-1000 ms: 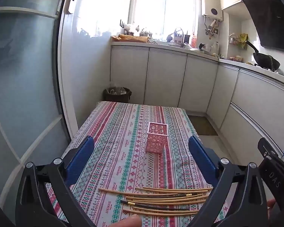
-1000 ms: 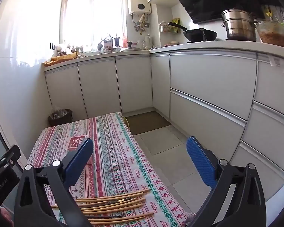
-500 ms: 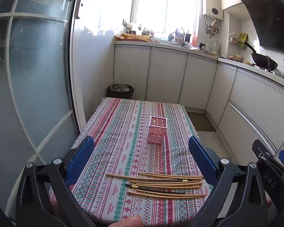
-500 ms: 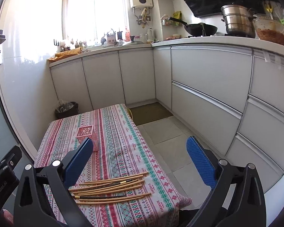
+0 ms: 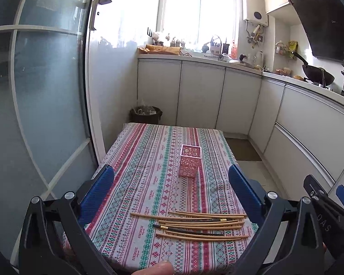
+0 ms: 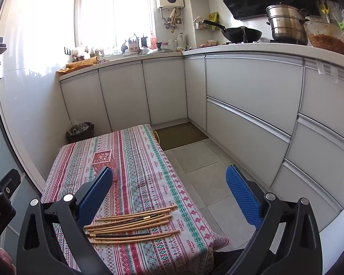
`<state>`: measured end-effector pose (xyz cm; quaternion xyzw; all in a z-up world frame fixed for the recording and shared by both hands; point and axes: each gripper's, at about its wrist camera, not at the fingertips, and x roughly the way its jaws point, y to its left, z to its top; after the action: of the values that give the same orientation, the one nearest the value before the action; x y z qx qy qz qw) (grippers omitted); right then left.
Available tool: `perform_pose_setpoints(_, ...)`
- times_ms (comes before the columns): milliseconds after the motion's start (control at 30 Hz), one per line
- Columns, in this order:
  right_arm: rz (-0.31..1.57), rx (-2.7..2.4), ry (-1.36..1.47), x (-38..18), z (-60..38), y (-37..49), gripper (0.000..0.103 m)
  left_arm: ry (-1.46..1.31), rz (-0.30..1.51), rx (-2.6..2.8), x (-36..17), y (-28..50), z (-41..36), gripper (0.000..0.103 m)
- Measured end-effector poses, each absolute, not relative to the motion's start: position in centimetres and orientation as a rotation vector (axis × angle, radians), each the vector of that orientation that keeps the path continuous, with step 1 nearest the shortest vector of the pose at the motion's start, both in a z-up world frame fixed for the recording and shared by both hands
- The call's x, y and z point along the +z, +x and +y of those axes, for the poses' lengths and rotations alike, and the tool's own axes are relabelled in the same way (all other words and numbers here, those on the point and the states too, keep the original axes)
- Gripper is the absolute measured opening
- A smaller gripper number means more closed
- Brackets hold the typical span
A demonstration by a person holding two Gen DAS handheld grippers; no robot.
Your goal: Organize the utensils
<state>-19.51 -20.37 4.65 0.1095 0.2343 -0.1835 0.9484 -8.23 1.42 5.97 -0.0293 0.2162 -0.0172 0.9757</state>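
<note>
Several wooden chopsticks (image 5: pixel 195 225) lie side by side near the front edge of a table with a striped patterned cloth (image 5: pixel 149 160); they also show in the right wrist view (image 6: pixel 130 226). A pink perforated square holder (image 5: pixel 190 163) stands upright mid-table, empty as far as I can see; it also shows in the right wrist view (image 6: pixel 102 159). My left gripper (image 5: pixel 172 183) is open and empty, held above and behind the chopsticks. My right gripper (image 6: pixel 169 188) is open and empty, to the right of the table's front.
A glass door (image 5: pixel 34 114) stands left of the table. White cabinets (image 6: pixel 240 114) run along the back and right, with a tiled floor (image 6: pixel 195 160) between them and the table. A dark bin (image 5: pixel 145 114) sits behind the table. Pots (image 6: pixel 286 25) stand on the counter.
Both grippers have drawn back and up from the table, so more of the cloth and its front edge shows. The chopsticks and holder have not moved.
</note>
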Motion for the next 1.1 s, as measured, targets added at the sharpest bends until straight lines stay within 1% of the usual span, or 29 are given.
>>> perform_pose_setpoints(1100, 0.486, -0.362, 0.262, 4.1, -21.2, -20.6, 0.096, -0.024, 0.453, -0.040, 6.3, -8.7, 0.3, 0.096)
